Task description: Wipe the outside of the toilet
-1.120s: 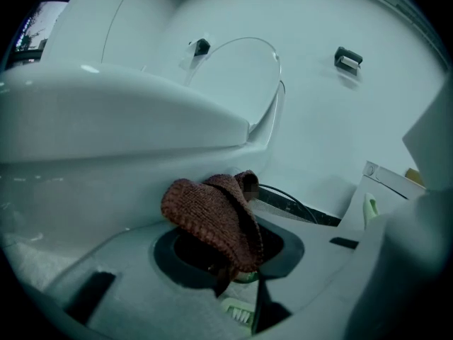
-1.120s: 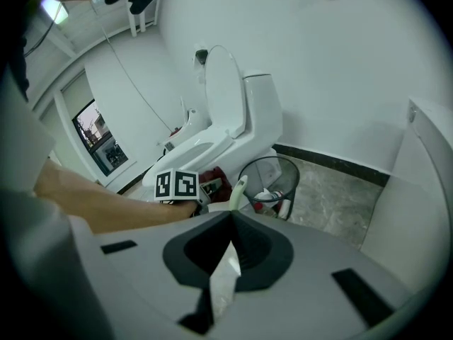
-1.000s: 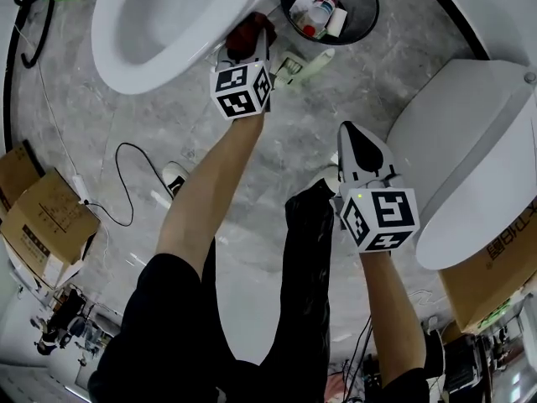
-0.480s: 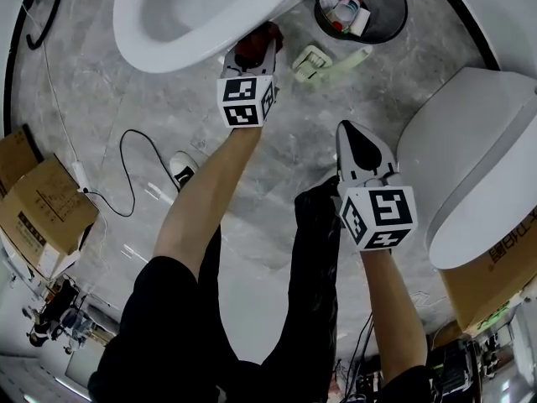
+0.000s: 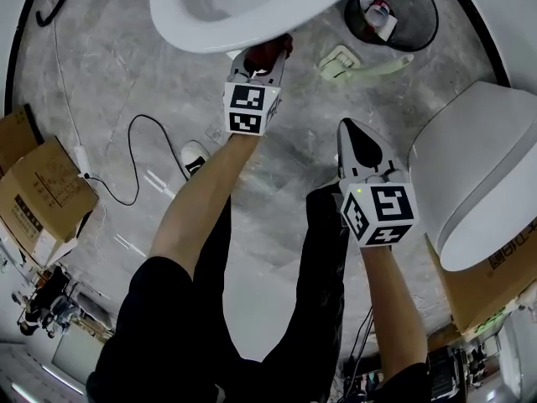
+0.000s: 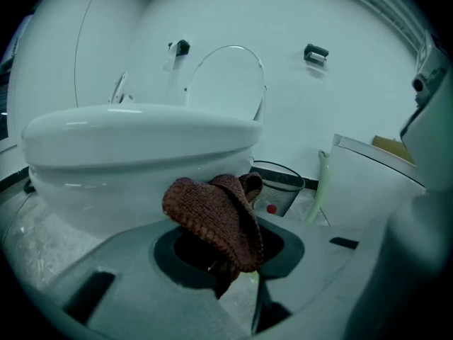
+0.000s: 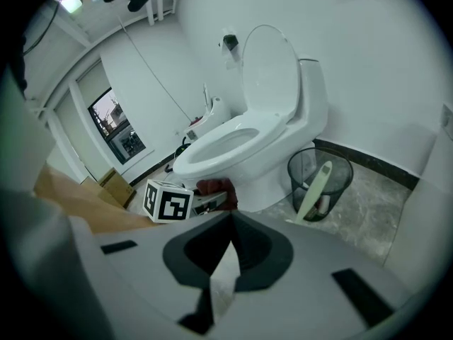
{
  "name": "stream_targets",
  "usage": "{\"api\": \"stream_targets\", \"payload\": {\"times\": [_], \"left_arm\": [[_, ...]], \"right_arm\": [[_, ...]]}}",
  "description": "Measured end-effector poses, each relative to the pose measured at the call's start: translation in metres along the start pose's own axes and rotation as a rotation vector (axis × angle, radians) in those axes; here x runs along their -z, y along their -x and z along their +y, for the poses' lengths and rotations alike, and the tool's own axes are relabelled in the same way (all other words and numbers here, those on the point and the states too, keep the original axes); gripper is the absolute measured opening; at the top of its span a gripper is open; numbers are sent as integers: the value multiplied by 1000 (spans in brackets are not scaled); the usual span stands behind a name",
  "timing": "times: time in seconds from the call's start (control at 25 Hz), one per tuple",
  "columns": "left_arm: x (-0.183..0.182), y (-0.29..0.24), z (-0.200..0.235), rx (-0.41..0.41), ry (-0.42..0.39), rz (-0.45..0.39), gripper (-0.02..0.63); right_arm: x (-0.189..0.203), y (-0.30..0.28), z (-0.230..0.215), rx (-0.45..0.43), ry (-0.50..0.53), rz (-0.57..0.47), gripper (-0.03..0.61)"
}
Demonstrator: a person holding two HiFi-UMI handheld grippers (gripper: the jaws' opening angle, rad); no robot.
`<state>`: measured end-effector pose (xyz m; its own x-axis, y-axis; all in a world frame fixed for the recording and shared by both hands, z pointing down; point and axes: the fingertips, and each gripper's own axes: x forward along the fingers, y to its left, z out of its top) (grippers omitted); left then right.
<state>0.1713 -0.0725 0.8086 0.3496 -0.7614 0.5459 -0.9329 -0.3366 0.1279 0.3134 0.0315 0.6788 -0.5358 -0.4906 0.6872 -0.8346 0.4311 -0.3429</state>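
Note:
The white toilet [image 5: 243, 11] fills the top of the head view, its bowl rim overhanging my left gripper [image 5: 263, 59]. That gripper is shut on a red-brown cloth [image 5: 270, 49], which rests against the bowl's outer underside. In the left gripper view the cloth [image 6: 216, 214] bunches over the jaws right below the bowl [image 6: 141, 147]. My right gripper [image 5: 358, 143] hangs lower right over the floor, shut and holding nothing. The right gripper view shows the whole toilet [image 7: 248, 140] with its lid up, and the cloth [image 7: 216, 188] at the bowl's base.
A black mesh bin [image 5: 394, 11] with rubbish stands right of the toilet, a pale green brush [image 5: 365, 61] beside it. A second white toilet body [image 5: 474, 170] lies at right. Cardboard boxes [image 5: 38, 196] sit at left, and a cable [image 5: 126, 166] crosses the floor.
My left gripper with the cloth has slid further along under the bowl's rim. The head view has shifted, so the toilet sits further right. The right gripper has barely moved.

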Motion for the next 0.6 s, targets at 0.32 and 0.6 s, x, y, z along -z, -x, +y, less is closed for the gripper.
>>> {"api": "stream_targets", "payload": {"times": [0.32, 0.6], "left_arm": [[20, 38, 43, -1, -21, 38, 106], [39, 66, 104, -40, -47, 90, 107]], "right_arm": [[0, -15, 41, -22, 18, 29, 2], [-5, -33, 74, -28, 23, 29, 2]]}}
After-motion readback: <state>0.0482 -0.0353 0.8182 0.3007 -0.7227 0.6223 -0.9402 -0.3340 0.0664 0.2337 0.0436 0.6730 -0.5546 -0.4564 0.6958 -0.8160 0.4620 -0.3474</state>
